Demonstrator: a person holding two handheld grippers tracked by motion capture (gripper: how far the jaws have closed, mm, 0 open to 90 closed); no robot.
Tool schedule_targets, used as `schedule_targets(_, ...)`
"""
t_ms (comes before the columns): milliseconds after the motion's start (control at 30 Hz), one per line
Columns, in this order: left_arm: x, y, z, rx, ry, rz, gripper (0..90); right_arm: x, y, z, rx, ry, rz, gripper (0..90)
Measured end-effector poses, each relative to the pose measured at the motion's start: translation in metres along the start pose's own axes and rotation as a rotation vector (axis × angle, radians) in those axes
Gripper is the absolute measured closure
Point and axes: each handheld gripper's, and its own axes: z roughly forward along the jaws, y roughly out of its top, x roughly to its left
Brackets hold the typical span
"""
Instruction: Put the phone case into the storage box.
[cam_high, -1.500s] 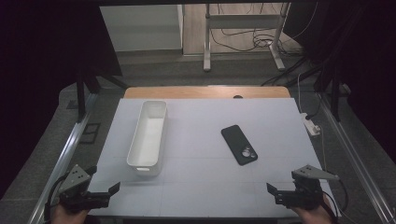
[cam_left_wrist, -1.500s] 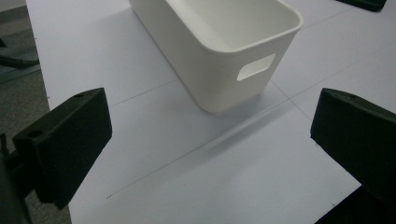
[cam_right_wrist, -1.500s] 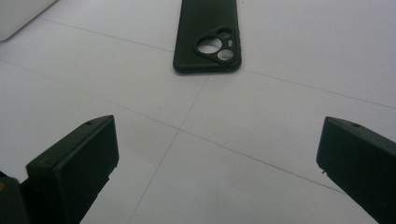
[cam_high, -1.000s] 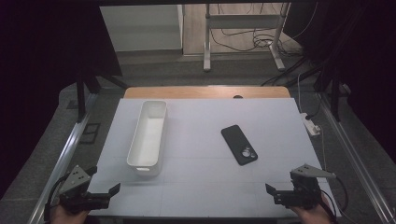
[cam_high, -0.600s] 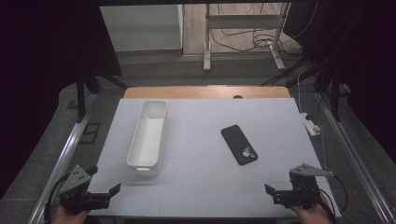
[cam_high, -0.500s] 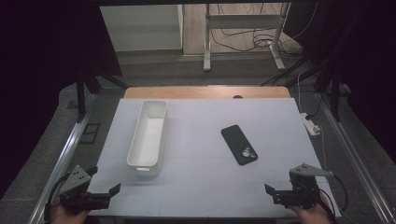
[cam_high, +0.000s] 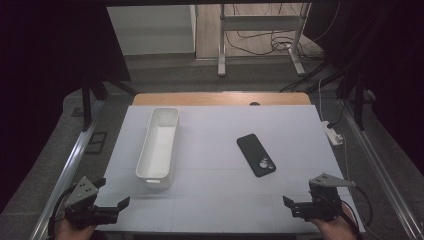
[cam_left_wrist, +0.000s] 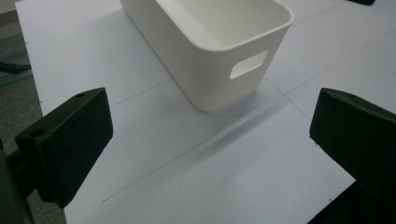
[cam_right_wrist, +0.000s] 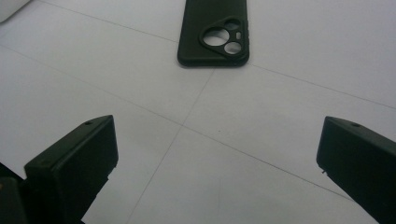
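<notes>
A long white bin (cam_high: 159, 143) stands empty on the left half of the white table (cam_high: 215, 195); its near end with a handle slot (cam_left_wrist: 219, 42) lies just beyond my left gripper's jaws. A black phone (cam_high: 256, 154) lies face down right of centre, camera end (cam_right_wrist: 215, 32) towards me. My left gripper (cam_high: 112, 201) hovers open at the table's near left corner. My right gripper (cam_high: 295, 206) hovers open at the near right edge, the phone ahead of it. Both hold nothing.
A white power strip (cam_high: 332, 132) with a cable lies off the table's right edge. A wooden strip (cam_high: 220, 98) runs along the far edge. Metal rails (cam_high: 75, 155) flank both sides. A stand's legs (cam_high: 260, 50) and cables are on the floor beyond.
The right gripper has drifted slightly towards the near edge and a little left. The left gripper has barely moved. Bin and phone have stayed put.
</notes>
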Motion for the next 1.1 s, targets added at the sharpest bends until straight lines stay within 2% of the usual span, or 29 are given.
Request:
schedule_targets(500,0.002,0.000,0.001,-0.002,-0.020,-0.003,0.3,-0.002,0.011,0.008,0.023,-0.008,-0.019,0.0)
schedule_targets(667,0.001,0.000,0.001,-0.003,-0.026,0.001,0.4,-0.005,0.016,0.011,0.031,-0.011,-0.011,0.0)
schedule_targets(1100,0.003,0.000,0.000,-0.010,-0.044,-0.007,0.4,-0.008,0.027,0.018,0.046,0.001,-0.019,0.0)
